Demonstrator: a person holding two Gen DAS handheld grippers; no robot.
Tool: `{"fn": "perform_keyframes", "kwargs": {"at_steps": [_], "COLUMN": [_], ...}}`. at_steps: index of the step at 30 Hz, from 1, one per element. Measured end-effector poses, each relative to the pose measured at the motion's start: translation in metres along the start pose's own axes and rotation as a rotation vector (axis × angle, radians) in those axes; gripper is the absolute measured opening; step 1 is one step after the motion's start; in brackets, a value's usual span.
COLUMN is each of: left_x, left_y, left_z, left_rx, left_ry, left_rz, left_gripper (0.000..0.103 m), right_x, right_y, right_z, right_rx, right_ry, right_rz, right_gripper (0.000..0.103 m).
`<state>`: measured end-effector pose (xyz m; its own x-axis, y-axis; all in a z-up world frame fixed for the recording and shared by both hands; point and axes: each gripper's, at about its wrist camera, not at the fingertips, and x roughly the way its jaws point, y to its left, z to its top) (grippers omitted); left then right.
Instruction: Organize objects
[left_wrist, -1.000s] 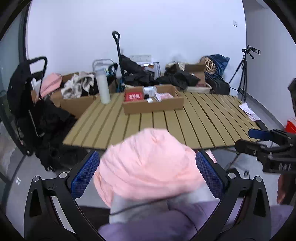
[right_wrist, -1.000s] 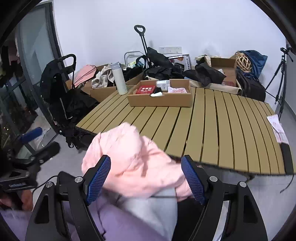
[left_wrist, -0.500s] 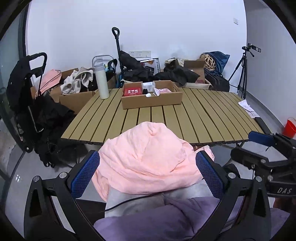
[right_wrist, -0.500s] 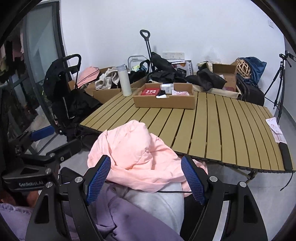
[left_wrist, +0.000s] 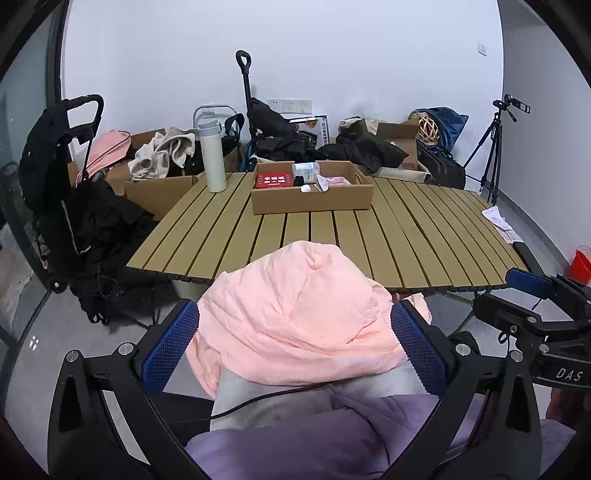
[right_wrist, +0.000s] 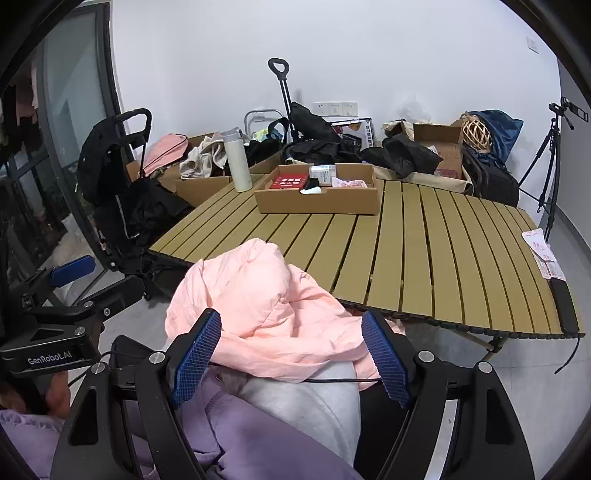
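A crumpled pink garment (left_wrist: 295, 314) lies on the person's lap, just before the near edge of the slatted wooden table (left_wrist: 424, 229). It also shows in the right wrist view (right_wrist: 258, 306). My left gripper (left_wrist: 293, 347) is open, its blue pads either side of the garment without closing on it. My right gripper (right_wrist: 291, 354) is open too, over the garment's near edge. A cardboard tray (left_wrist: 314, 195) with a red box (left_wrist: 274, 181) and small items sits at the table's far side, beside a white bottle (left_wrist: 212, 157).
Boxes of clothes (left_wrist: 162, 173), a black stroller (left_wrist: 62, 177), a trolley handle (left_wrist: 243, 74) and bags stand behind and left of the table. A tripod (left_wrist: 491, 147) and red bucket (left_wrist: 580, 260) are at the right. Papers (right_wrist: 541, 251) and a phone (right_wrist: 563, 302) lie on the table's right end.
Both grippers have drawn back and lowered a little. The pink garment has settled lower onto the lap, and more of the table shows above it.
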<state>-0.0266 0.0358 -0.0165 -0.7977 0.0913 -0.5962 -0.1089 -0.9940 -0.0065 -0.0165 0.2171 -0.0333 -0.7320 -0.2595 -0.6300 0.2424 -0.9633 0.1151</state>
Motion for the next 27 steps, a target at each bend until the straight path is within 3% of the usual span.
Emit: {"fn": "perform_keyframes", "kwargs": {"at_steps": [27], "left_x": [0.0015], "left_y": [0.0034], "left_z": [-0.0018], "left_rx": [-0.002], "left_ry": [0.005], "left_rz": [0.005], "left_gripper": [0.103], "right_x": [-0.0002], "right_y": [-0.0008], "right_z": [-0.0008], "right_rx": [0.006], "right_ry": [0.008], "right_rz": [0.008], "right_gripper": [0.082]}}
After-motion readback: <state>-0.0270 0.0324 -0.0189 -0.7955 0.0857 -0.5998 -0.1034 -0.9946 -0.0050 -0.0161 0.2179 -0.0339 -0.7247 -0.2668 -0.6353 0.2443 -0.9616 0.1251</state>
